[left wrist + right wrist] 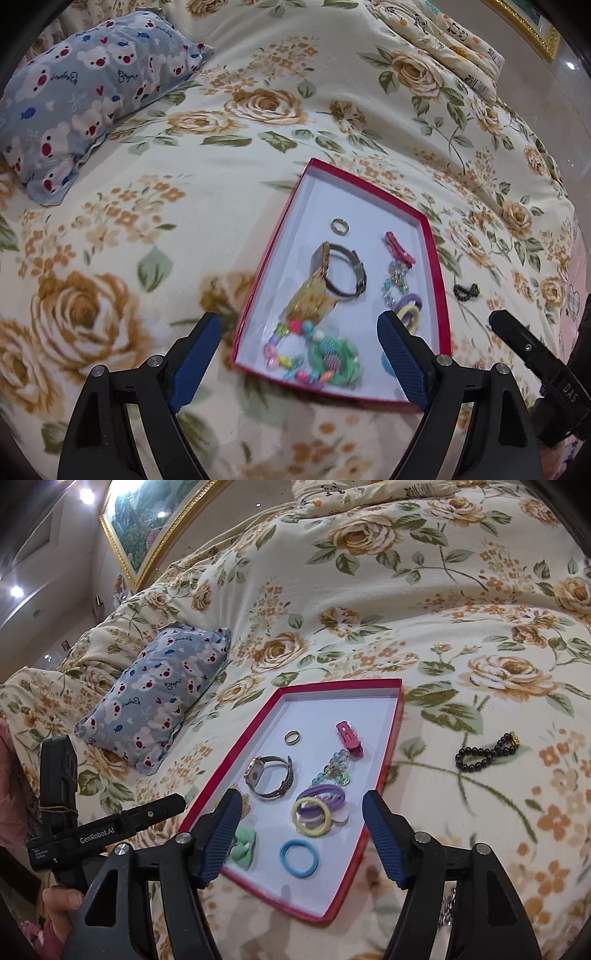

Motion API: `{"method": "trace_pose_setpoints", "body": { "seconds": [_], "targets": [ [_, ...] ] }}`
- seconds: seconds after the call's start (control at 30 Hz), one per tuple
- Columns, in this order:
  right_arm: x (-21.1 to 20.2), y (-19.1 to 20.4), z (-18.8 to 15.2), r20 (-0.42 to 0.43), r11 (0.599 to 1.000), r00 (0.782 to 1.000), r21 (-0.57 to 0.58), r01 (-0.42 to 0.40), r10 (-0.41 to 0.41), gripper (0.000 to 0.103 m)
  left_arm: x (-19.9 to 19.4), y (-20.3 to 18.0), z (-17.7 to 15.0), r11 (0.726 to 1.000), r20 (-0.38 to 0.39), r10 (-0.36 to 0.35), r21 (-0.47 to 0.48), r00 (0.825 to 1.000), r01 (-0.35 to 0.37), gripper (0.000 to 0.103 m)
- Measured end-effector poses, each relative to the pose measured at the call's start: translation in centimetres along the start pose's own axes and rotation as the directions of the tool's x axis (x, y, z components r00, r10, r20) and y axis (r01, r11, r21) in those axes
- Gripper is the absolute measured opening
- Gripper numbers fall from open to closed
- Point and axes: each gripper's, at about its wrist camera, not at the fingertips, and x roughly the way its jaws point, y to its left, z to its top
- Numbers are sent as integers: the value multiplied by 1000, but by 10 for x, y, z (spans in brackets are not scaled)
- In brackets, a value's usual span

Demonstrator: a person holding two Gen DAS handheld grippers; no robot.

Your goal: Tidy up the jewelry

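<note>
Both hand-held grippers, the left (299, 354) and the right (301, 834), are spread and empty. The black bracelet (485, 752) is left outside the box (388, 771); it could be missed, or sink into the soft bed (369, 590).

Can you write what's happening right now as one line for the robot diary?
left gripper: open, empty | right gripper: open, empty | red box: ring, watch, hair ties inside | black bracelet: on bedspread, outside box

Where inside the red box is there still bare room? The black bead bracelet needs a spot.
The far end of the red box, beyond the ring and pink clip, is bare. So is the near corner past the blue hair tie. The middle, around the watch, is crowded.
</note>
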Motion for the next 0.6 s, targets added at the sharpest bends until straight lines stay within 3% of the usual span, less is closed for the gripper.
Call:
{"method": "trace_pose_setpoints", "body": {
  "seconds": [0.23, 0.4, 0.6],
  "targets": [
    [-14, 6, -10, 17, 1000, 1000, -12, 7, -7, 72, -16, 0, -11, 999, 7, 27, 20, 1000, -27, 88],
    [-30, 11, -12, 75, 999, 997, -26, 35, -33, 73, -30, -4, -21, 998, 34, 38, 55, 999, -40, 95],
    [-45, 30, 3, 87, 991, 996, -129, 46, -35, 82, -60, -12, -28, 989, 134, 66, 126, 989, -83, 100]
  ]
}}
